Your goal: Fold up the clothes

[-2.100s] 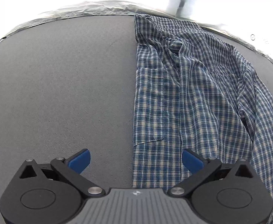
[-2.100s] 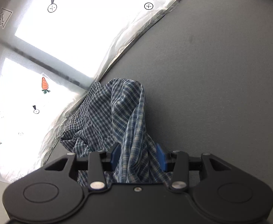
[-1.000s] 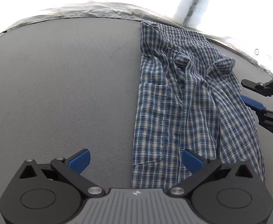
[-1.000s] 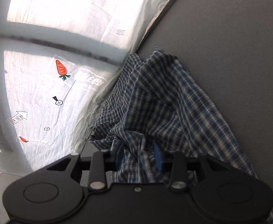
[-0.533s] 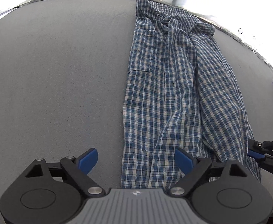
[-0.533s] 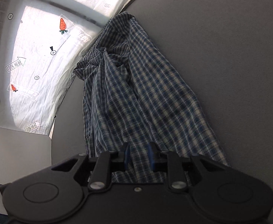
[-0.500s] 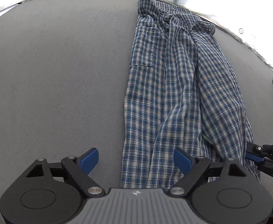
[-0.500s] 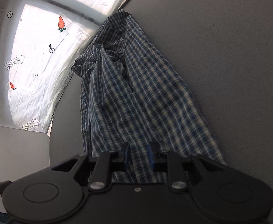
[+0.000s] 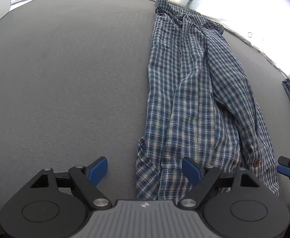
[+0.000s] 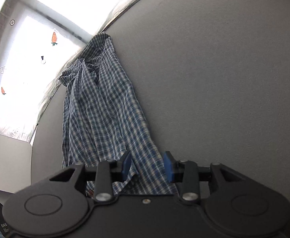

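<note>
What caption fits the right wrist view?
Right gripper jaws just opened, straddling the hem of the blue plaid shirt stretched across the grey table.

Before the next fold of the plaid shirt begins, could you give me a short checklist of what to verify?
1. Plaid shirt lies lengthwise on the grey table, collar at the far edge: ok.
2. Left gripper open over the near hem, pads off the cloth: ok.
3. Right gripper has just been opening, cloth between its pads; released or not: cannot tell.
4. Shirt smooth: not ok, creased.
5. Cuff tucked in: not ok, at the near right corner.
</note>
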Demonstrator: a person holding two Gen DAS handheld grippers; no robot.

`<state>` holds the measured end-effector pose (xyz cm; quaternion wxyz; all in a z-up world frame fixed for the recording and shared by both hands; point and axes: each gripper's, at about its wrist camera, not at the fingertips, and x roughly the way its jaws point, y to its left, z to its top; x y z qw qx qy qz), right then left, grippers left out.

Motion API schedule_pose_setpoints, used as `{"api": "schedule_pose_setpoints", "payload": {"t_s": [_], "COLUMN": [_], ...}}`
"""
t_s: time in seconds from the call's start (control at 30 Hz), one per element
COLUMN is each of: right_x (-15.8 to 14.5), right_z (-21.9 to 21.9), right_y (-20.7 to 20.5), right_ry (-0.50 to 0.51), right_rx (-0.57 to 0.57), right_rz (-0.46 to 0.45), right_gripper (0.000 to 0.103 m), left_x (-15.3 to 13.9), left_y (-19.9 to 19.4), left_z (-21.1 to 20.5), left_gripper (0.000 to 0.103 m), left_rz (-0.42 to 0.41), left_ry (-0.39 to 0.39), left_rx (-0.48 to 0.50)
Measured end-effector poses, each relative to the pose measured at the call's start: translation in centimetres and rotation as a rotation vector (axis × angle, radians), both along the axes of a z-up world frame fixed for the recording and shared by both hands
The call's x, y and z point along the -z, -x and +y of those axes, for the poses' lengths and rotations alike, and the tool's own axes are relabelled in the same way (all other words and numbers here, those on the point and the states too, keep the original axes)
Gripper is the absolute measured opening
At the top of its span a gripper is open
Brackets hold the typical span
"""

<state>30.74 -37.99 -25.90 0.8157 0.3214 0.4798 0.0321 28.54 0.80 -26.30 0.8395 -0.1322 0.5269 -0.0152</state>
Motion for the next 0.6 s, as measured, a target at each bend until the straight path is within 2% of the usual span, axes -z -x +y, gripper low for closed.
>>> {"api": "schedule_pose_setpoints", "payload": {"t_s": [0.07, 0.37, 0.5, 0.6], "right_x": [0.4, 1.8, 2.3, 2.6], "right_z": [-0.4, -0.4, -0.5, -0.1], "right_y": [0.6, 2.2, 2.9, 3.1], "right_ry": [0.023, -0.117, -0.155, -0.179], "right_rx": [-0.026, -0.119, -0.153, -0.222], "right_rz": [0.007, 0.049, 0.058, 0.081], "right_gripper": [0.037, 0.038, 0.037, 0.035], "left_x": [0.1, 0.8, 0.7, 0.7], "left_y": [0.4, 2.6, 3.0, 2.9], "left_z": [-0.4, -1.9, -2.6, -2.6], "left_gripper": [0.083, 0.081, 0.074, 0.063], "left_rz": [0.0, 0.026, 0.049, 0.053], "left_ry": [0.007, 0.092, 0.097, 0.082], "left_rx": [0.019, 0.071, 0.12, 0.122]}}
